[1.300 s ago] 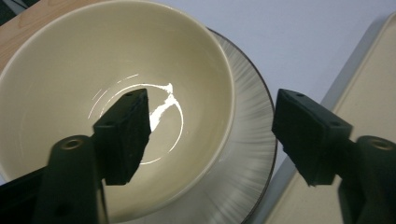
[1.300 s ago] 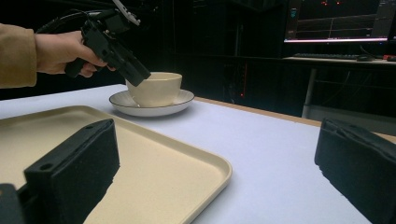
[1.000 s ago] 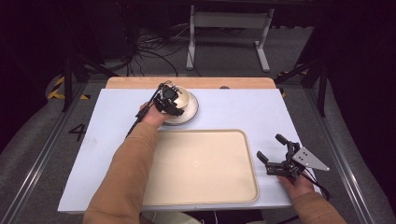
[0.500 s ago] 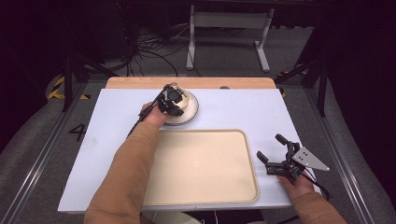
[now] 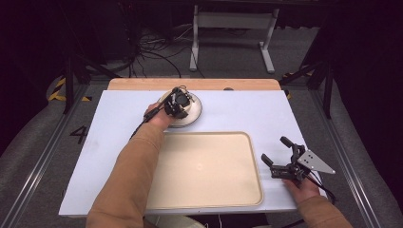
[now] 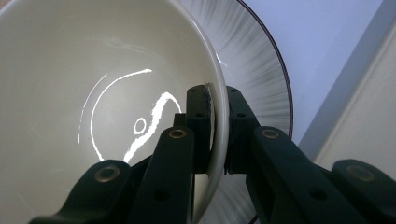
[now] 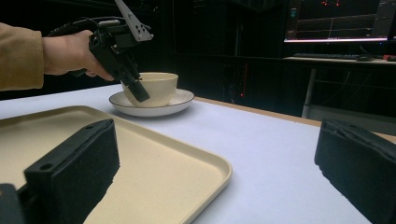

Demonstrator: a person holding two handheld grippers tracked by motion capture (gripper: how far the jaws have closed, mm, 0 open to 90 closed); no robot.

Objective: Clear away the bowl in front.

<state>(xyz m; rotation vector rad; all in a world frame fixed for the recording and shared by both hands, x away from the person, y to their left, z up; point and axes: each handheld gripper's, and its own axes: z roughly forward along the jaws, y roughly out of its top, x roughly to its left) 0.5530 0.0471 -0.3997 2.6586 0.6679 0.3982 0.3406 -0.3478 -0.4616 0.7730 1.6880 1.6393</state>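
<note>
The left claw pinches the cream bowl's rim, one jaw inside, for lifting off its saucer; the right claw waits spread beside the tray.

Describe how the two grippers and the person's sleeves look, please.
Both grippers are black, each with two blocky jaws. The right gripper carries a grey three-cornered plate with small holes. A thin black cable trails from the left gripper. The sleeves are tan.

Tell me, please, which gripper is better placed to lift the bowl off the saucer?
Left: the left gripper already clamps the bowl rim; the right gripper hangs open beside the tray.
</note>
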